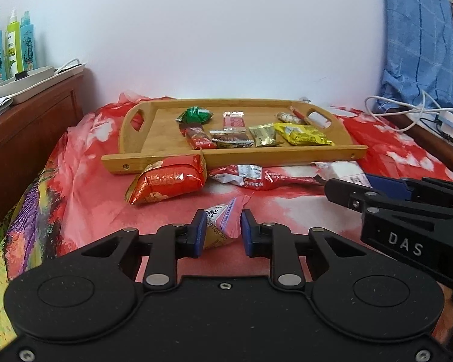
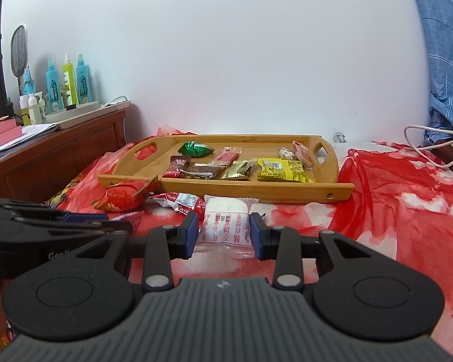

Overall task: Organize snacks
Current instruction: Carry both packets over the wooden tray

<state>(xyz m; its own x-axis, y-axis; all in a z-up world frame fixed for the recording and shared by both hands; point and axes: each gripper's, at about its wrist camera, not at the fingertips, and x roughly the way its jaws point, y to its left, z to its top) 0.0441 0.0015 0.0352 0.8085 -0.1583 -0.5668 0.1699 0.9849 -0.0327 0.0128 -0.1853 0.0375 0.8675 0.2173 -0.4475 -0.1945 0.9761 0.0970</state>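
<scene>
A wooden tray (image 1: pixel 166 138) (image 2: pixel 287 191) on the red bedspread holds several snack packets. In front of it lie a red foil packet (image 1: pixel 169 182) (image 2: pixel 120 194) and a flat red packet (image 1: pixel 256 176) (image 2: pixel 181 202). My left gripper (image 1: pixel 222 229) straddles a small pink-and-cream snack packet (image 1: pixel 222 223); its left pad touches the packet and a small gap shows on the right. My right gripper (image 2: pixel 223 229) straddles a white packet with red print (image 2: pixel 225 223), with narrow gaps on both sides. The right gripper also shows in the left wrist view (image 1: pixel 377 193), by the white packet (image 1: pixel 344 170).
A wooden cabinet (image 1: pixel 30 126) (image 2: pixel 60 157) at the left carries spray bottles (image 1: pixel 12 45) (image 2: pixel 66 81) and a white tray. White cables (image 1: pixel 407 114) and a blue checked cloth (image 1: pixel 419 39) are at the right. A white wall stands behind the tray.
</scene>
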